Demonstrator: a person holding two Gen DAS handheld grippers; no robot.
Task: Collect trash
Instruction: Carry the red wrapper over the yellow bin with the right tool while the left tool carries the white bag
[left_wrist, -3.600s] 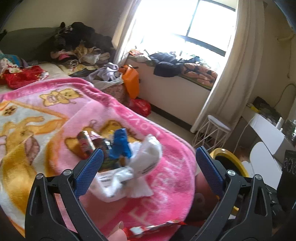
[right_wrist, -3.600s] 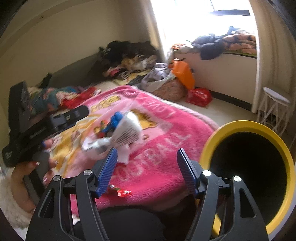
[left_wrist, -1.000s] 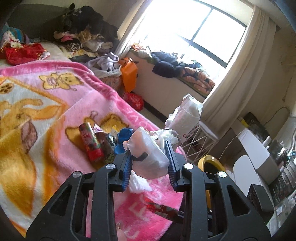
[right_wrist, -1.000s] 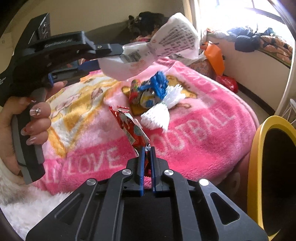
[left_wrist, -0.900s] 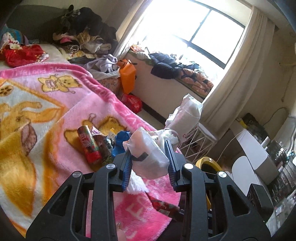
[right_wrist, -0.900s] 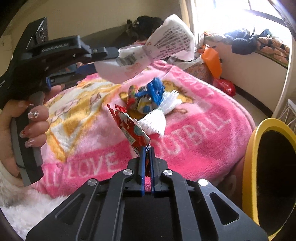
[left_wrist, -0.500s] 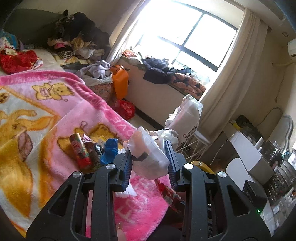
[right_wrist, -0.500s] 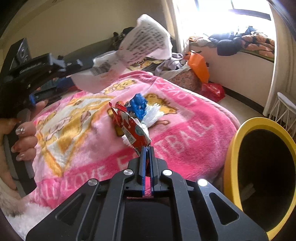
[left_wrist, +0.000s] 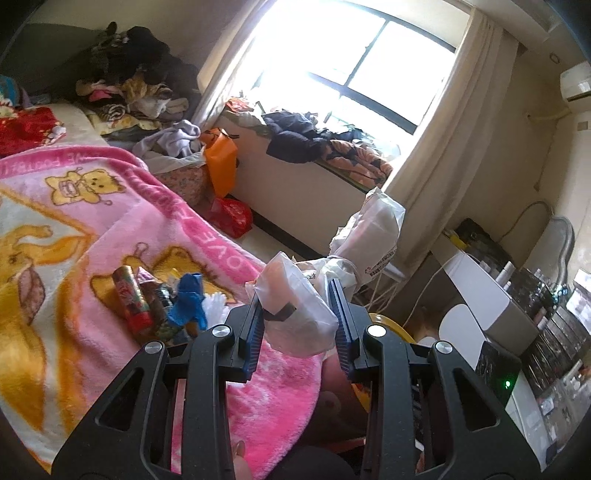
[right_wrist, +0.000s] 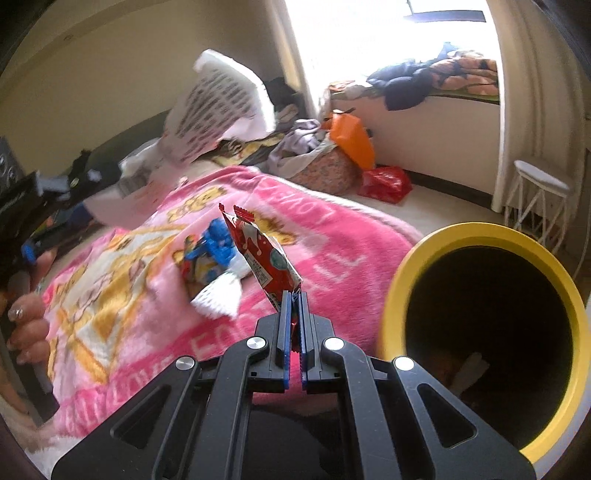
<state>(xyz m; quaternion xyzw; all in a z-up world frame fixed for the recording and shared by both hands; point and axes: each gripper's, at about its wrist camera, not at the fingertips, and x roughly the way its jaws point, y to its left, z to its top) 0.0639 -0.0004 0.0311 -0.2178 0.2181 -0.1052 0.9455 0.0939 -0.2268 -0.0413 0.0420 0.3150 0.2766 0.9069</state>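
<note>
Now, line by line:
Left claw (left_wrist: 297, 317): tilted a little downward above the bed's edge, narrowed onto a crumpled white plastic bag (left_wrist: 295, 314) that sticks up and forward from between the blue pads.
Left hand (right_wrist: 26, 321): seen from the right wrist view at the far left, fingers wrapped round the black handle.
Right claw (right_wrist: 292, 325): angled downward, pinched almost fully together on the bottom corner of a red snack wrapper (right_wrist: 262, 258), which stands upright above it.
Yellow bin (right_wrist: 491, 332): just right of the right claw, its dark mouth open towards the camera.
Remaining trash (left_wrist: 162, 306): a small pile of wrappers, a blue scrap and white tissue lying on the pink blanket (left_wrist: 74, 258).
Change from a second ago: both claws grip as before; the right one has swung towards the bin, which now fills more of its view, and the left has lifted slightly.
</note>
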